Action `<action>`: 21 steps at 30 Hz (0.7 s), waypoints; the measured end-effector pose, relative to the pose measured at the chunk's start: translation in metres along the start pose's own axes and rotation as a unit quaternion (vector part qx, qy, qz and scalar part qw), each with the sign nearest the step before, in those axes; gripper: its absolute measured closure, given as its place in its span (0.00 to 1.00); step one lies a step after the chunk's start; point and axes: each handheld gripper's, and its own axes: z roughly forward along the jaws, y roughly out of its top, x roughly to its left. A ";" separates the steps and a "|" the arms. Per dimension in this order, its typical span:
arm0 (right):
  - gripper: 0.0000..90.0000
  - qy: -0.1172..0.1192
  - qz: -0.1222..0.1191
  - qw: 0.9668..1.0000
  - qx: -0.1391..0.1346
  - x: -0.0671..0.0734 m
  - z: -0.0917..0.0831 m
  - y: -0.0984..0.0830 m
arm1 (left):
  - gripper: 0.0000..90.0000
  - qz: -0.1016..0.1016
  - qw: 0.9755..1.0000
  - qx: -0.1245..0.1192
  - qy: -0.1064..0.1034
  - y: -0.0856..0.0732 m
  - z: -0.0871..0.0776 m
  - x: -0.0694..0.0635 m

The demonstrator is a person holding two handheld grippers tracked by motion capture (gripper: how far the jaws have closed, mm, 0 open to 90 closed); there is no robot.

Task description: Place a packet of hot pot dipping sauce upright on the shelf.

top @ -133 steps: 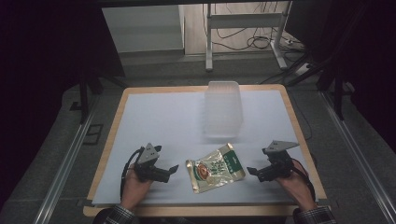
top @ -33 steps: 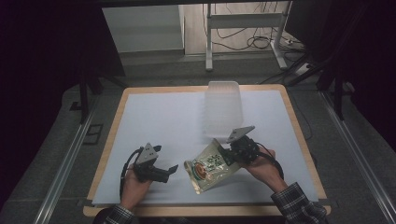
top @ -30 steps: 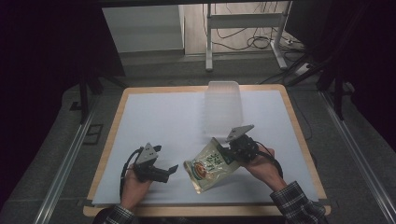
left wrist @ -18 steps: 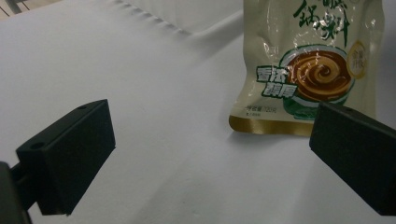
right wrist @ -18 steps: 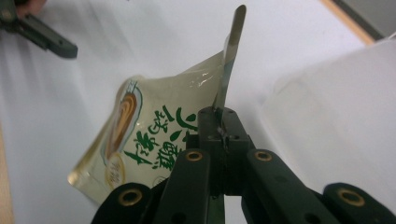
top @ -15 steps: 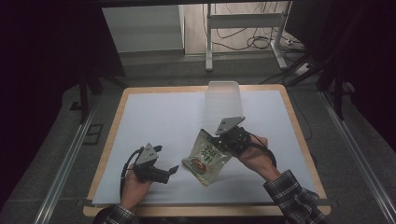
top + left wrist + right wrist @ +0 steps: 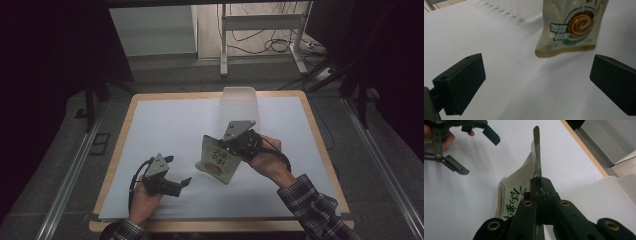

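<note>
A cream food pouch [image 7: 218,162] with green print and an orange spiral hangs above the white mat, lifted by its top edge. My right gripper [image 7: 223,145] is shut on that edge; in the right gripper view the jaws pinch the thin seal of the pouch [image 7: 537,167]. My left gripper [image 7: 179,171] rests low at the near left of the mat, open, with nothing between its fingers. In the left gripper view the pouch [image 7: 571,27] dangles ahead between and beyond the two black pads [image 7: 461,80].
A clear plastic container [image 7: 239,102] stands at the far middle of the mat, just behind the lifted pouch. The white mat [image 7: 165,125] covers a wood-edged table. Dark floor and metal rails surround the table.
My right gripper closed on the pouch, then raised it off the mat and carried it toward the far side, so the pouch now hangs upright. The left gripper has stayed in place.
</note>
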 end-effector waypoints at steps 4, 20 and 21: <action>0.99 -0.011 -0.010 1.000 -0.003 -0.001 0.000 0.004 | 0.00 0.002 1.000 0.002 -0.001 0.000 0.000 0.000; 0.99 -0.060 -0.031 0.997 -0.020 -0.020 0.011 0.019 | 0.00 0.006 1.000 0.002 0.000 0.001 0.000 0.000; 0.99 -0.062 -0.031 0.997 -0.023 -0.020 0.011 0.020 | 0.00 0.006 1.000 0.002 0.000 0.001 0.000 0.000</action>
